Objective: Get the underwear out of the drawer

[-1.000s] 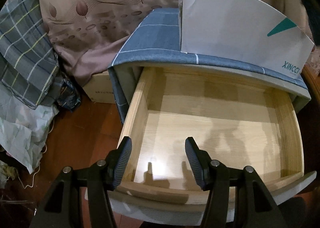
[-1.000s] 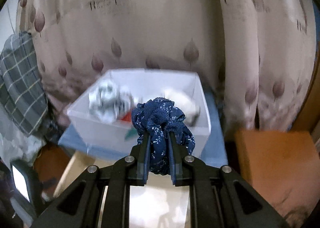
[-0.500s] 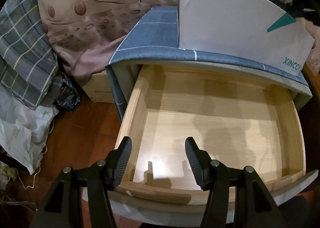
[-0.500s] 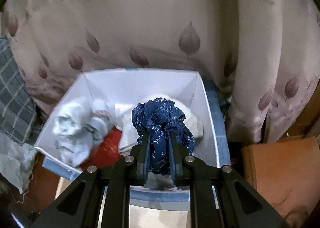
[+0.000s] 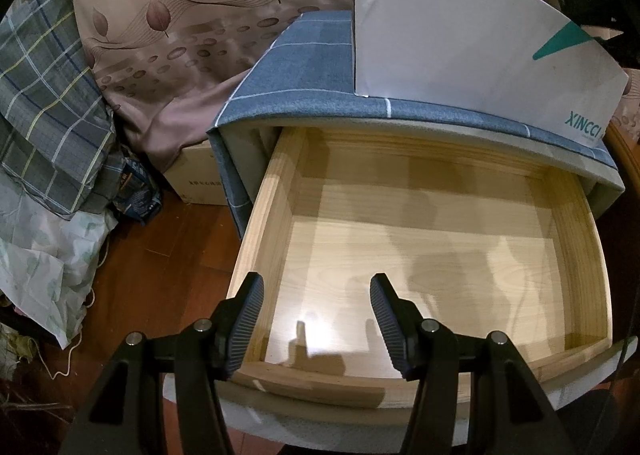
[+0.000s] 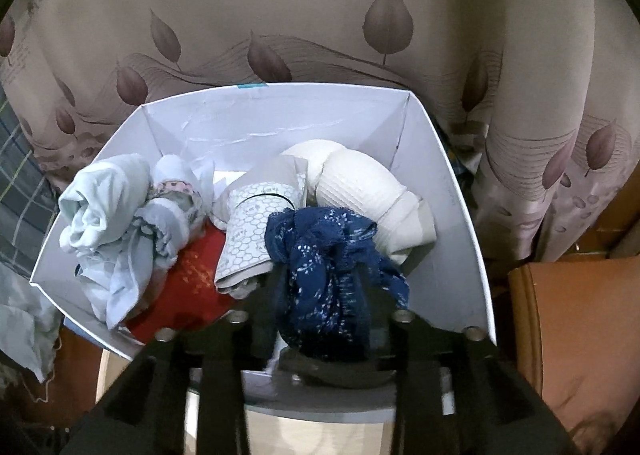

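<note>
The wooden drawer (image 5: 272, 207) stands pulled out of a blue-covered nightstand (image 5: 304, 71), and its bottom is bare. My left gripper (image 5: 316, 319) hangs open over the drawer's front edge, nothing between its fingers. On the nightstand stands a white box (image 5: 460, 39). In the right wrist view my right gripper (image 6: 320, 291) is over that white box (image 6: 452, 215). Its jaws are opening, and the dark blue patterned underwear (image 6: 320, 239) sits loosely between them, sagging into the box.
The box also holds a pale blue garment (image 6: 108, 215), a white ribbed piece (image 6: 360, 191) and a red item (image 6: 192, 283). A leaf-print curtain (image 6: 320, 15) hangs behind. Plaid fabric (image 5: 44, 95) and a cardboard carton (image 5: 196, 179) lie left of the nightstand on the wooden floor (image 5: 160, 263).
My right gripper came forward and down over the white box, and its jaws have parted from the blue underwear. The left gripper has stayed put.
</note>
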`<action>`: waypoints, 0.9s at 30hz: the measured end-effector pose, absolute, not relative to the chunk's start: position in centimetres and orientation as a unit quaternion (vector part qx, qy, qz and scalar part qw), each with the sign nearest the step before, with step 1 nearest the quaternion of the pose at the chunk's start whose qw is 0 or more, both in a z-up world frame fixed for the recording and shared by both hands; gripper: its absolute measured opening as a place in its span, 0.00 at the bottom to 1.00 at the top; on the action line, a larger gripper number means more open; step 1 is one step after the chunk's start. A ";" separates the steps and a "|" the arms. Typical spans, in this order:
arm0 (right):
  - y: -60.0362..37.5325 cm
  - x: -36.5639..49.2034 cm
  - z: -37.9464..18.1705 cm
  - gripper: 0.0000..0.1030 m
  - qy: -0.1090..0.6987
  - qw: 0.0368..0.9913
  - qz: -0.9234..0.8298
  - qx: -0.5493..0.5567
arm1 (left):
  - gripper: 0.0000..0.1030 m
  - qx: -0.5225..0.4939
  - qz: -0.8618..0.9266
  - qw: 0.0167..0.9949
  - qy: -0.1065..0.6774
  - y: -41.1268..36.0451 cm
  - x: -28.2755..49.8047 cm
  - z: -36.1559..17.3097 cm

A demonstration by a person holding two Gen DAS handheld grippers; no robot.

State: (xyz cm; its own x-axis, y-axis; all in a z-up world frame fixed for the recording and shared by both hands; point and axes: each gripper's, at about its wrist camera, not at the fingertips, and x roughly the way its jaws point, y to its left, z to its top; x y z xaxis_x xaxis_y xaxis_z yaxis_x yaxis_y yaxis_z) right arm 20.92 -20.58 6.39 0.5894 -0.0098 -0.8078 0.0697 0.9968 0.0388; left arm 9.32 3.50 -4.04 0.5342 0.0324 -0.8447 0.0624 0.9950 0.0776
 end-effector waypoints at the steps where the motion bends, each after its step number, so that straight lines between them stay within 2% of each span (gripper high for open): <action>1: -20.6 20.7 6.7 0.50 0.448 0.893 -0.020 0.036 | 0.55 0.049 -0.009 0.875 0.482 3.5 9.3 -4.0; 10: -20.4 14.7 10.1 0.86 0.403 0.914 0.001 0.044 | 0.55 0.049 -0.013 0.877 0.478 3.1 9.2 -4.0; 13: -20.3 11.5 10.1 0.93 0.389 0.920 0.001 0.039 | 0.55 0.048 -0.014 0.878 0.475 3.0 9.1 -3.9; 18: -19.7 5.8 6.8 0.95 0.402 0.915 -0.002 0.025 | 0.55 0.050 -0.017 0.881 0.471 2.8 8.8 -3.6; 27: -18.5 1.3 -0.5 0.95 0.465 0.885 -0.006 0.018 | 0.55 0.056 -0.025 0.883 0.466 2.2 7.7 -3.3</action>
